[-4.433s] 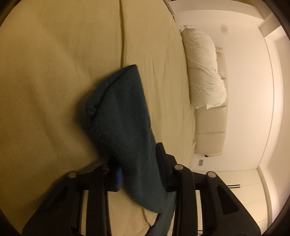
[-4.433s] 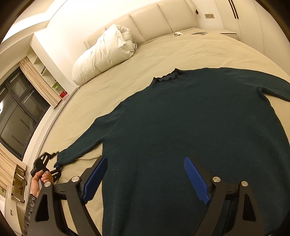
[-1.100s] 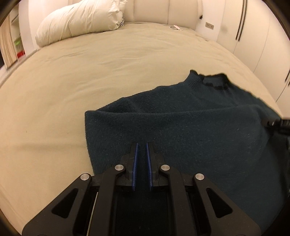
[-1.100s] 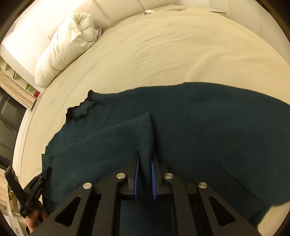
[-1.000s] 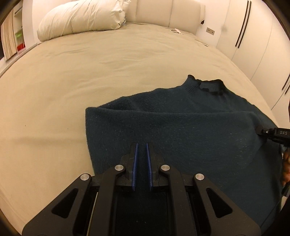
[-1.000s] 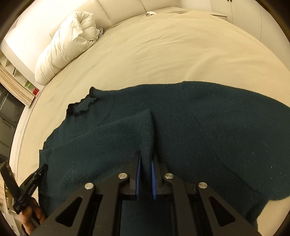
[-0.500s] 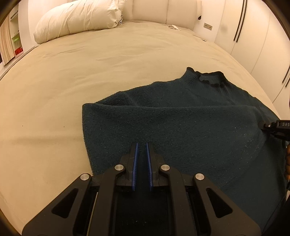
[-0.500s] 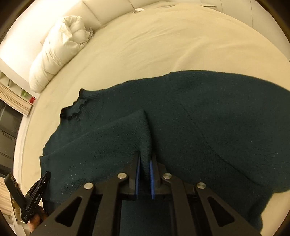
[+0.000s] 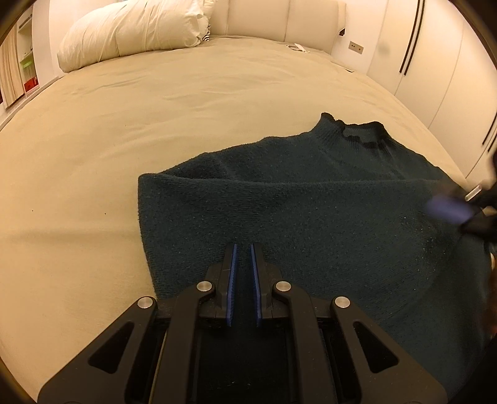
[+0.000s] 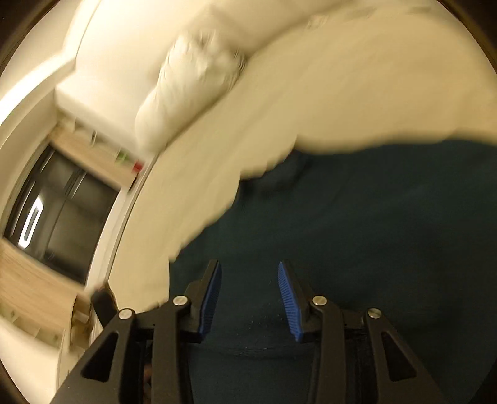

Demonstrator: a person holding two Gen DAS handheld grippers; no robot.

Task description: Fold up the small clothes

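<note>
Sweater [image 9: 310, 217]: laid on bed [image 9: 155, 124], collar toward pillow | left gripper [image 9: 243, 248]: pinched on hem | right gripper [image 10: 249, 267]: just opened, nothing held (blurred) | risk: fold dragged askew if pulled one-sidedly.

A beige bed [image 9: 130, 130] carries a dark teal sweater [image 9: 310, 211] and white duvet [image 9: 133, 28].

Dark teal sweater [image 9: 310, 217] (plain knit) on beige bedsheet [image 9: 155, 124]; white pillow [image 9: 130, 28].
</note>
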